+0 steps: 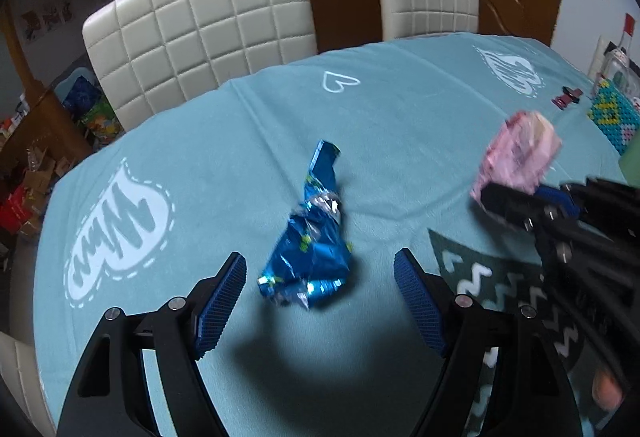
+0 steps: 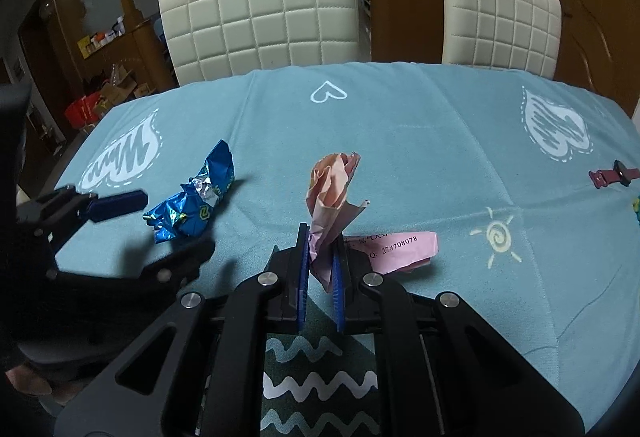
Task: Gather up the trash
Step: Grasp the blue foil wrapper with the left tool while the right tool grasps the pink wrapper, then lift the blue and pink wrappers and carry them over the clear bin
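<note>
- The crumpled pink paper (image 2: 332,193) stands in the centre of my right wrist view, clamped low down between the blue pads of my right gripper (image 2: 320,257); the top of the wad rises above the fingertips.
- In my left wrist view the same pink paper (image 1: 518,157) shows blurred at the right edge of the frame, with my right gripper (image 1: 504,199) under it.
- A flat pink slip (image 2: 400,247) with printed digits lies on the cloth just right of my right gripper; whether it is joined to the held wad I cannot tell.
- The crumpled blue foil wrapper (image 1: 312,237) lies on the tablecloth in the lower middle of the left view, its near end between the spread fingers of my left gripper (image 1: 320,277).
- My left gripper's jaws stand wide apart and neither pad touches the wrapper.
- From the right view, the blue foil wrapper (image 2: 192,205) sits at centre left, with my left gripper (image 2: 168,229) around its near end.
- The teal tablecloth (image 2: 400,141) carries white heart prints and a small sun.
- A dark mat with white zigzags (image 2: 320,385) lies at the bottom of the right view.
- A maroon watch (image 2: 612,175) lies at the right edge.
- Two cream quilted chairs (image 2: 260,13) stand behind the table along the top.
</note>
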`<state>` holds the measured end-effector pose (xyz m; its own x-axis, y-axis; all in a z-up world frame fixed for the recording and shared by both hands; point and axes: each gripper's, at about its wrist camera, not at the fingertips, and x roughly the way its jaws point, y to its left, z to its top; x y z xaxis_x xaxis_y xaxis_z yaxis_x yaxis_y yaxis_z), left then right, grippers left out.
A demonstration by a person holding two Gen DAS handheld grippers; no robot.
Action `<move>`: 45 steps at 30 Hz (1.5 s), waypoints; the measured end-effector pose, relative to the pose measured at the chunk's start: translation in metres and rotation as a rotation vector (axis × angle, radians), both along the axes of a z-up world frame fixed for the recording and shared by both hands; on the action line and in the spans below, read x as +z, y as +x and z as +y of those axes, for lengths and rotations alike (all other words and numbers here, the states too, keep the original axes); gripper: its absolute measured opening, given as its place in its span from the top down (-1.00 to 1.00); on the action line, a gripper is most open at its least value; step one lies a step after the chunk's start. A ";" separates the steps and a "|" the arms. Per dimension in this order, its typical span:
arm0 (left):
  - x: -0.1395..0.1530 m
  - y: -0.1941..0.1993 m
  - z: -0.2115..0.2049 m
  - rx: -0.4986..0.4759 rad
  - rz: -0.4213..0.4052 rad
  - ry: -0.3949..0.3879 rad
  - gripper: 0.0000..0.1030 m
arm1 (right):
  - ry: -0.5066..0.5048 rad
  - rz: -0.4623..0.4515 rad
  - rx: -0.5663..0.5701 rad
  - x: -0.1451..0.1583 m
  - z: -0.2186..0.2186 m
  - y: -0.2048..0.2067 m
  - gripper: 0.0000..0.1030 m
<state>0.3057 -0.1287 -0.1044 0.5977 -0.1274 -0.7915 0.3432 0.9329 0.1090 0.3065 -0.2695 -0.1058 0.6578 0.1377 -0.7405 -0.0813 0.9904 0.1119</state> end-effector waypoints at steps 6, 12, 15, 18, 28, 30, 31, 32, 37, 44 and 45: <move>-0.002 0.003 0.008 0.004 0.011 -0.028 -0.27 | -0.026 -0.001 0.006 -0.003 0.006 -0.002 0.77; 0.004 -0.011 0.020 -0.054 -0.007 -0.065 0.47 | -0.034 -0.003 0.023 -0.003 0.013 -0.005 0.77; 0.013 -0.021 0.024 -0.058 -0.034 -0.053 0.47 | -0.035 -0.008 0.049 -0.002 0.019 -0.008 0.77; 0.025 -0.038 0.029 -0.055 -0.070 -0.042 0.47 | -0.034 -0.017 0.088 0.002 0.029 -0.013 0.77; 0.058 -0.087 0.075 0.017 -0.118 -0.008 0.47 | -0.066 -0.074 0.211 0.024 0.074 -0.045 0.77; 0.066 -0.100 0.089 0.047 -0.126 -0.005 0.47 | -0.092 -0.071 0.235 0.027 0.086 -0.056 0.77; 0.068 -0.106 0.094 0.056 -0.131 -0.004 0.47 | -0.100 -0.074 0.242 0.029 0.089 -0.060 0.77; 0.071 -0.113 0.099 0.065 -0.136 -0.002 0.47 | -0.110 -0.077 0.254 0.032 0.095 -0.068 0.77; 0.079 -0.142 0.124 0.104 -0.141 0.000 0.47 | -0.101 -0.100 0.272 0.051 0.106 -0.095 0.77; 0.100 -0.184 0.147 0.133 -0.211 0.024 0.47 | -0.151 -0.146 0.306 0.074 0.131 -0.132 0.76; 0.103 -0.189 0.151 0.139 -0.222 0.026 0.47 | -0.153 -0.152 0.311 0.077 0.135 -0.136 0.76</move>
<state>0.1163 0.0225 -0.0011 0.7674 -0.0130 -0.6410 0.1770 0.9652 0.1923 0.1702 -0.1348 -0.0291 0.7062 0.2433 -0.6649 -0.3850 0.9201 -0.0722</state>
